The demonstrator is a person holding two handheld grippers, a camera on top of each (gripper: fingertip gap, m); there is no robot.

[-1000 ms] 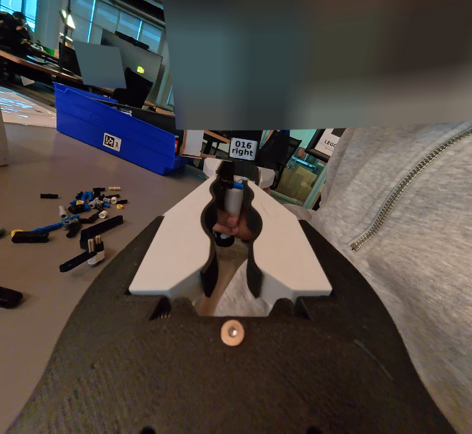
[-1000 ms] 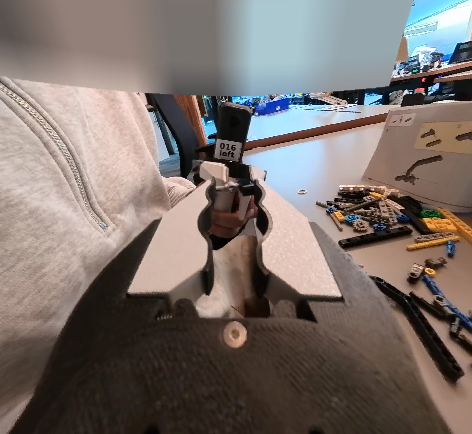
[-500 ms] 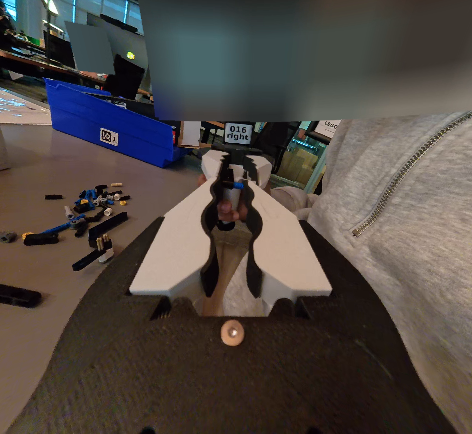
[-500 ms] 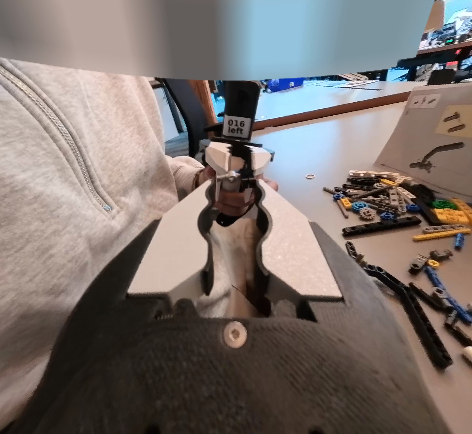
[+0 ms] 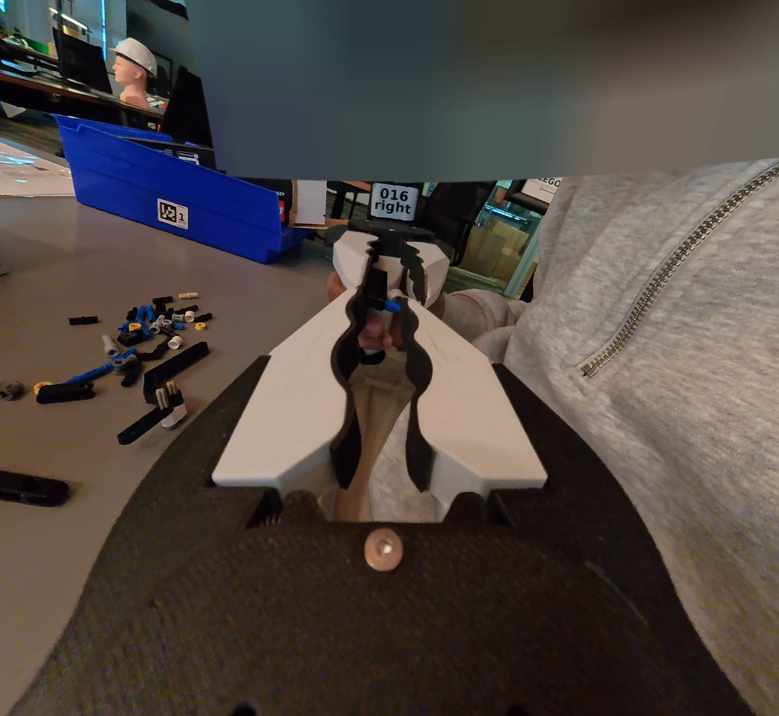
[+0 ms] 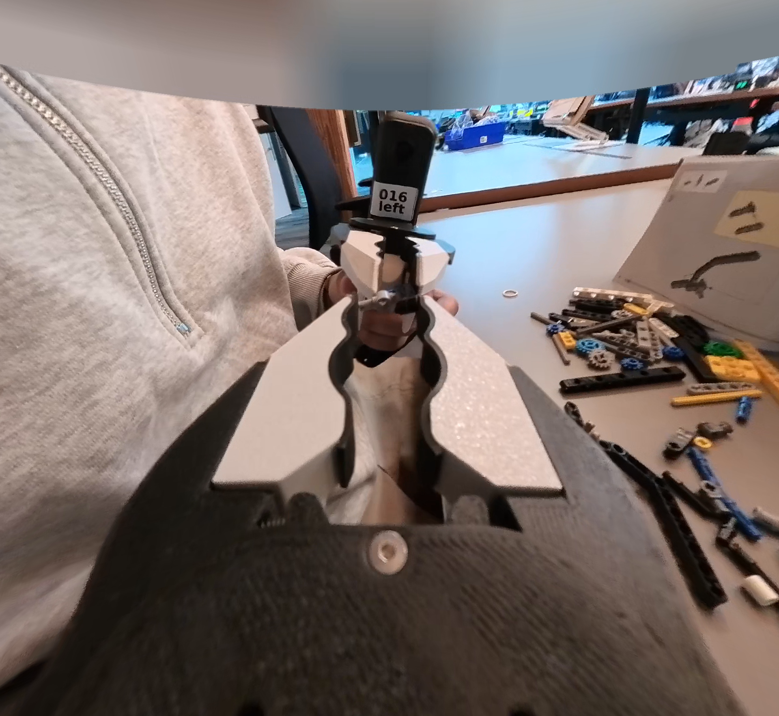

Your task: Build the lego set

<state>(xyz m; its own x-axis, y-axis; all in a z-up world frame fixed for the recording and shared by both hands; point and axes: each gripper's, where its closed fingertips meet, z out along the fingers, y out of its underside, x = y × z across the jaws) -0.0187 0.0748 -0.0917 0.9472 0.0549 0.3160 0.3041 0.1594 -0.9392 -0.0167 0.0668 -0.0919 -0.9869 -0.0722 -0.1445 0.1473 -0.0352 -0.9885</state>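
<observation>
My two grippers face each other tip to tip in front of a person's grey zip hoodie, above the table's near edge. In the left wrist view my left gripper has its jaws nearly closed on a small black piece with a blue pin. The right gripper stands just beyond it, held by a hand. In the right wrist view my right gripper is closed on a small grey connector that meets the blue and black piece. The left gripper is right behind it.
Loose black, blue and grey lego parts lie on the grey table at the left, before a blue bin. In the right wrist view, black beams, gears, yellow parts and an instruction sheet lie at the right. My two grippers' fingertips are within a few centimetres of each other.
The two grippers have drawn slightly apart, so more of each opposite gripper shows. Both still hold the small pieces together at their tips. The table parts have shifted in view.
</observation>
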